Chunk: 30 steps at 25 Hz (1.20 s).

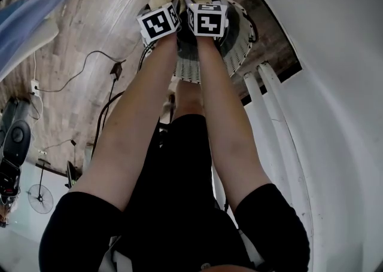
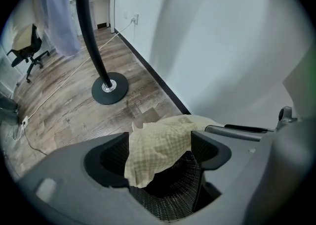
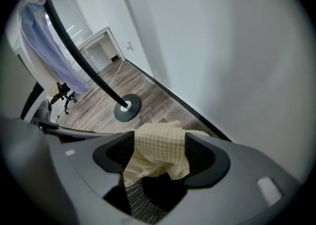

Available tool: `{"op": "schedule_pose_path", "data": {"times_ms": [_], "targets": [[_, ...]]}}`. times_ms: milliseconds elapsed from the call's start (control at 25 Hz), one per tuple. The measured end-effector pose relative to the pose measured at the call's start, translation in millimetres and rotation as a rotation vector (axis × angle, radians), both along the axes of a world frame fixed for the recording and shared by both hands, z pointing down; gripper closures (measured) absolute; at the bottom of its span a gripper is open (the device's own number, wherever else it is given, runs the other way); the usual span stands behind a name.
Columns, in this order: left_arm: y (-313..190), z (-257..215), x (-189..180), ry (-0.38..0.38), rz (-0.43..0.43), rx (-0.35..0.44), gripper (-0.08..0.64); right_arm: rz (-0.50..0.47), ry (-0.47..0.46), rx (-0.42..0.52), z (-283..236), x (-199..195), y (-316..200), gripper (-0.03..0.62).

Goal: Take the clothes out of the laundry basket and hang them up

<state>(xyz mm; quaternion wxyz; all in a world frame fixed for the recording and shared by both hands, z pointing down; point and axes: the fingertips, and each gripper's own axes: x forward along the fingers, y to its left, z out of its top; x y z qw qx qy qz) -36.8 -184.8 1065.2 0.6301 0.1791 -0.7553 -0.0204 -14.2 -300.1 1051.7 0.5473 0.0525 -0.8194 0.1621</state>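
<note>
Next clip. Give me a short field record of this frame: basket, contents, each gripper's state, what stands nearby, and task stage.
basket: woven laundry basket
contents: pale yellow checked garment heaped at its rim
left gripper: pointing down, jaws apart, garment between them
right gripper: pointing down, jaws apart, same garment between them
nearby: round base of a black pole; light blue garment hanging
stage: yellow garment not yet lifted out
</note>
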Motion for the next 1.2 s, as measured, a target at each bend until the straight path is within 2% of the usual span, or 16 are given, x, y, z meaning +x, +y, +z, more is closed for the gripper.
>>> {"op": "schedule_pose_path", "data": {"times_ms": [160,320,400,480,560,680,800,1000,1200], "targets": [[3,10,4,0.014,-0.017,-0.006,0.178,-0.017,0.03,0.035,1,0,-2,0.3],[1,15,3,0.013,-0.032,-0.005,0.201,-0.092,0.048,0.084,7,-4,5,0.329],[1,17,7,0.023,-0.018,-0.024,0.243,-0.126,0.069,0.132,10,-2,4,0.371],[4,17,14,0.043,0.011,-0.058,0.316,-0.155,0.089,0.169,12,0,3,0.407],[6,16,13,0.031,0.043,-0.077,0.343,-0.169,0.093,0.19,12,1,3,0.44],[7,13,12,0.011,0.088,-0.075,0.387,-0.149,0.086,0.178,9,3,3,0.496],[1,8,10,-0.02,0.131,-0.028,0.42,-0.117,0.078,0.138,6,6,2,0.529],[0,-11,4,-0.061,0.177,0.015,0.502,-0.054,0.042,0.089,-12,5,-6,0.54],[5,-43,0,-0.094,0.231,0.063,0.508,0.013,-0.016,0.082,-50,7,-13,0.54]]}}
